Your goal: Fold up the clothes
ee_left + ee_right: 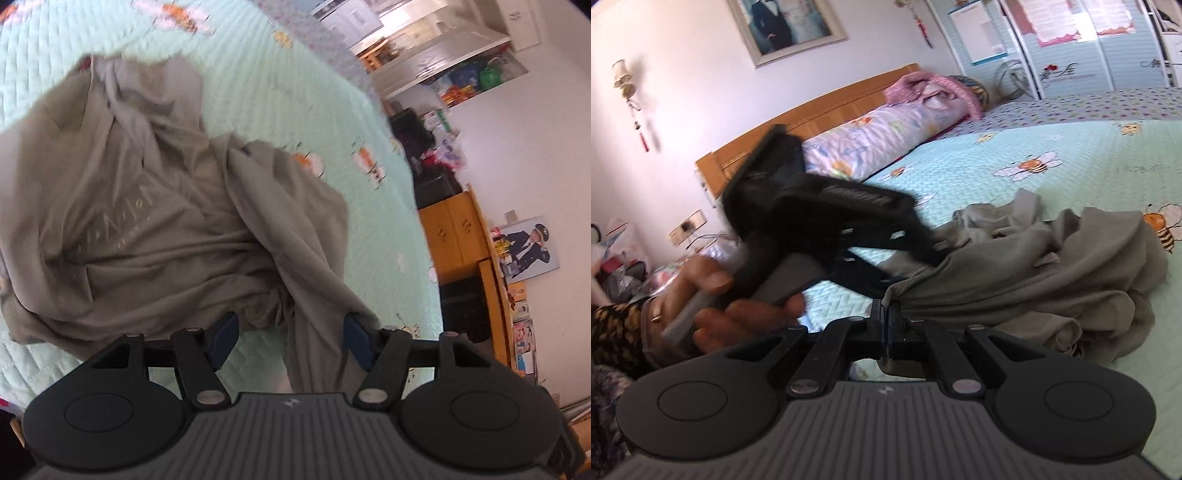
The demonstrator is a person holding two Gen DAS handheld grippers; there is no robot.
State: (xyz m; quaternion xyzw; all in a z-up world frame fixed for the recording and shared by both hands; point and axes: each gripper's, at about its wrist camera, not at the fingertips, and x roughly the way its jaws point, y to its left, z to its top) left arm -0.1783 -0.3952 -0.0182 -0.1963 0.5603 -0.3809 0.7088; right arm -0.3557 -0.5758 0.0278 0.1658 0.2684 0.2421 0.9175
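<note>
Right gripper (888, 325) fingers clamped on grey shirt (1034, 269) hem; left gripper (291, 332) fingers spread wide, shirt fold draped between them, above bed (258, 92).

Soft matt grey cloth shirt (155, 221) on quilted bedspread (258, 92); headboard (812, 110) seemingly varnished wood

Bright daylight, motion blur, fisheye-warped edges
</note>
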